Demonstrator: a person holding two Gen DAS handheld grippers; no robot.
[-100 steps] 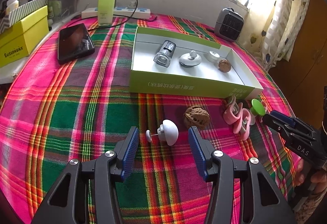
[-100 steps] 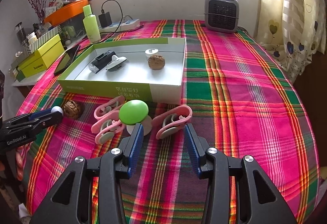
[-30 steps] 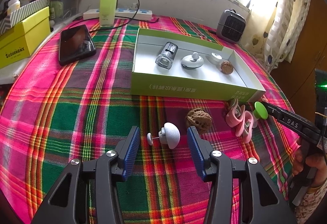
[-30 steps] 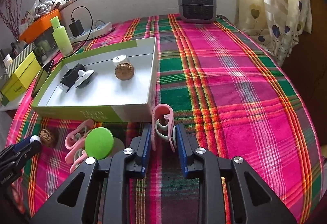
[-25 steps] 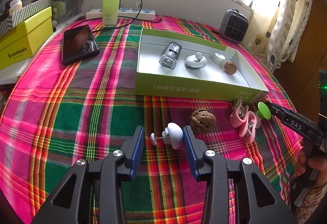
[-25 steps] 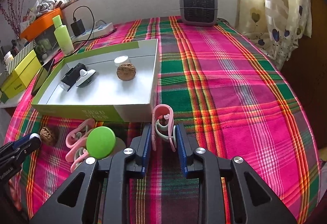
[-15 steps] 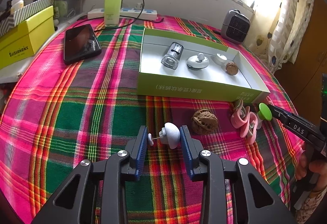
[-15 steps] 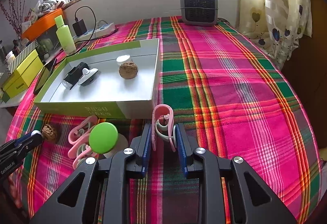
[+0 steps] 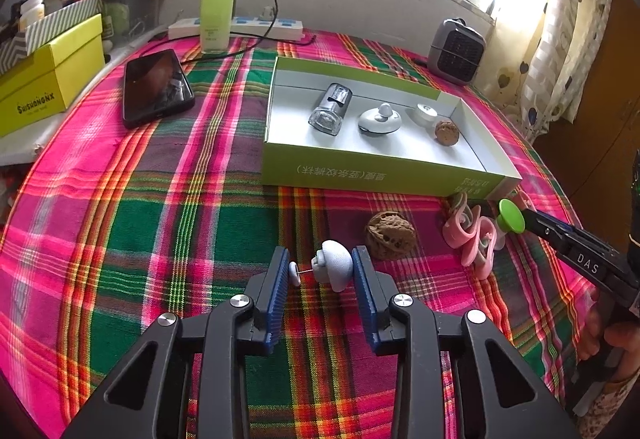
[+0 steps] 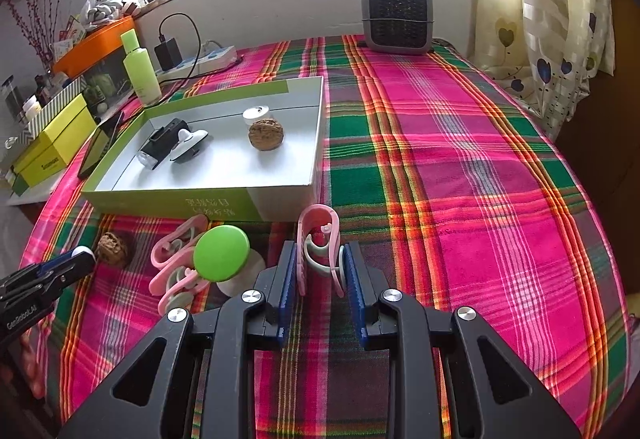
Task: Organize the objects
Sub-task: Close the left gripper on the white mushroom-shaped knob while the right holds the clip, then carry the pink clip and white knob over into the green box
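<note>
You are pinching a white knob endwise in the left hand-held gripper and a pink clip in the right hand-held gripper; either may be slipping on lifting.

Plaid-covered table, green box, phone (screen up), walnut, heater
</note>
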